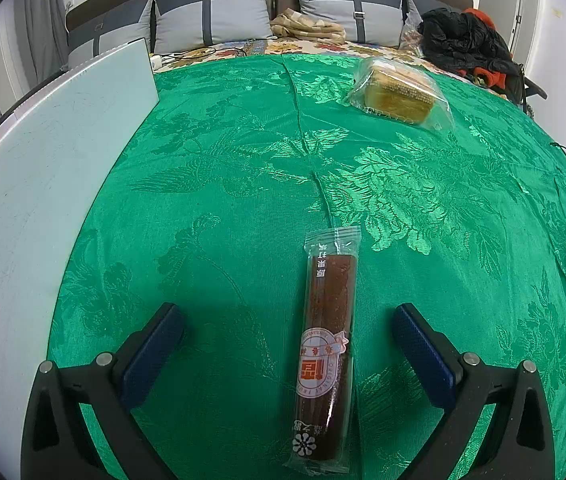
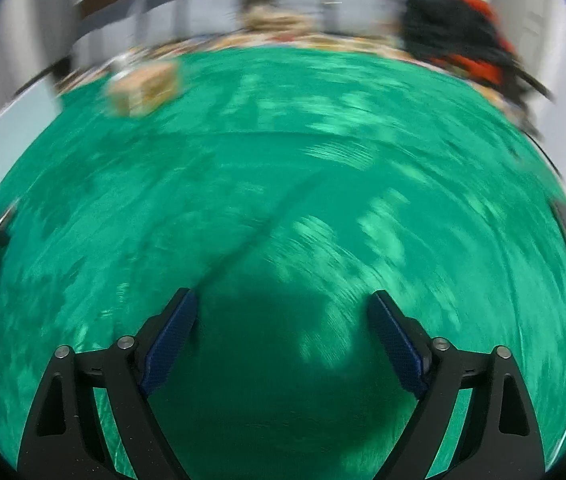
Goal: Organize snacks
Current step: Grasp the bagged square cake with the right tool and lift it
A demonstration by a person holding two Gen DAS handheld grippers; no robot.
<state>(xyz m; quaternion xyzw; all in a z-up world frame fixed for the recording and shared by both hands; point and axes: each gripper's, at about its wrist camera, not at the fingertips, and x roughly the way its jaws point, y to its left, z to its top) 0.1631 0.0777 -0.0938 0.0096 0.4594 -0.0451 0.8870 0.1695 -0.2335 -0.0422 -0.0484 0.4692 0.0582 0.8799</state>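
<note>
While both tools hang over the green cloth (image 1: 211, 184), nothing is gripped yet, so the step in hand looks like lining up for a first pick.

At the left edge of the left wrist view a pale board (image 1: 35, 152) borders the cloth. Lower centre, the left gripper (image 1: 289, 326) has its jaws spread wide, and the long dark fruit bar in its clear wrapper (image 1: 327, 344) lies lengthwise between them, touching neither pad. In the upper right of that frame sits a wrapped yellow cake (image 1: 399, 92), well apart from the bar. Closing on the bar probably calls for a small drop toward the cloth and a squeeze across its narrow width; the slick wrapper may slide.

The right wrist view is smeared by motion. Its upper left shows the cake (image 2: 145, 86) as a tan blur; lower centre, the right gripper (image 2: 283, 306) stands with jaws apart over bare cloth, holding nothing.

Only the left view shows the bar and the board. The right view adds only that its own jaws are empty.
</note>
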